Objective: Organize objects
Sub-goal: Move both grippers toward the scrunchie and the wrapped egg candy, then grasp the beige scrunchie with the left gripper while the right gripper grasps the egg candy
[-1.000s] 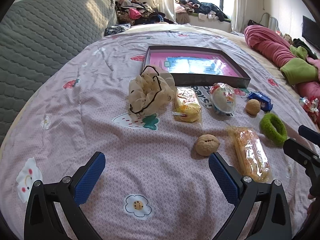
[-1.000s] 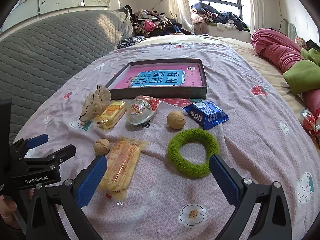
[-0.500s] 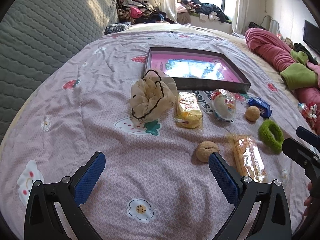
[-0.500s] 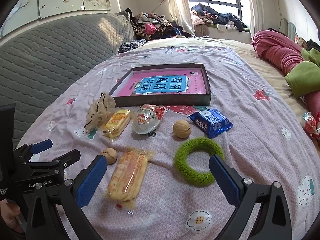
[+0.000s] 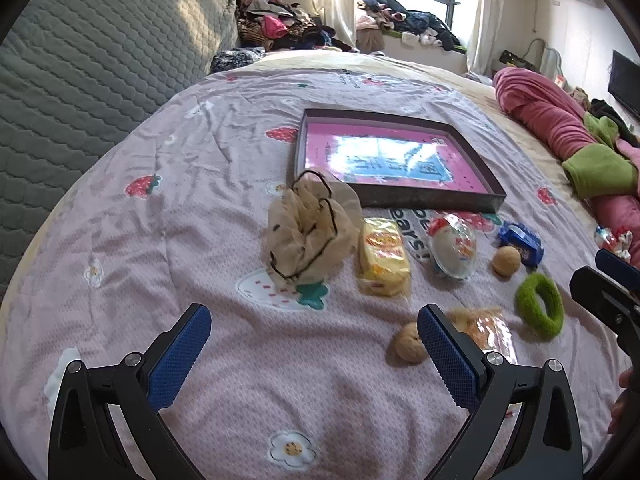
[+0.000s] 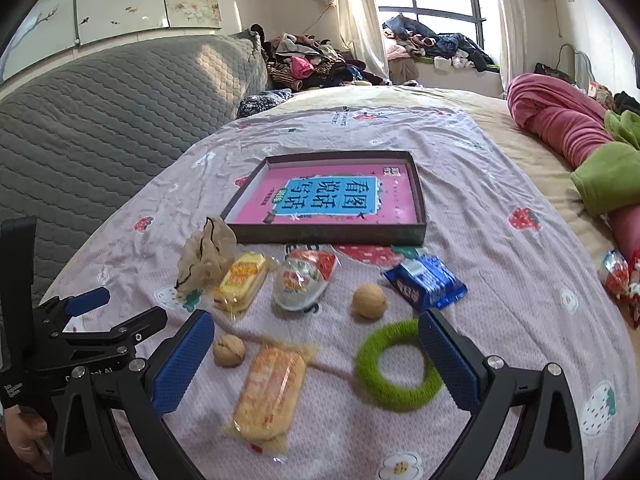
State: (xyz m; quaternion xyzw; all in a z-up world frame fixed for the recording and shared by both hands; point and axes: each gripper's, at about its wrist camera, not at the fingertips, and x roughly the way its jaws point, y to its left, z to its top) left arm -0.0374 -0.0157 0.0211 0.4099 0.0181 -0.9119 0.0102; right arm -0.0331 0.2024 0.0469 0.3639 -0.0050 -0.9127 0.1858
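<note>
A bed with a lilac strawberry-print cover [image 6: 500, 184] carries a shallow dark box [image 6: 328, 236] with pink lining, and before it a beige scrunchie [image 6: 206, 256], yellow snack pack [image 6: 240, 280], clear dome pack [image 6: 302, 282], blue wrapper [image 6: 426, 280], two walnuts [image 6: 369, 301], long cracker pack [image 6: 270, 390] and green ring [image 6: 394, 366].

Light source: daylight from the window [image 6: 432, 12] at the far wall, blown out white.
Brightness: room bright; the bed cover [image 5: 200, 240] evenly lit.
Glare: the pink box [image 5: 394, 162] bottom shines white-blue in the left wrist view, print unreadable; readable in the right wrist view.
Shadows: soft, falling toward the camera under the snacks.
Blur: green ring [image 6: 394, 366] and nearby packets slightly smeared.
Distortion: strong fisheye bend, black corners.
</note>
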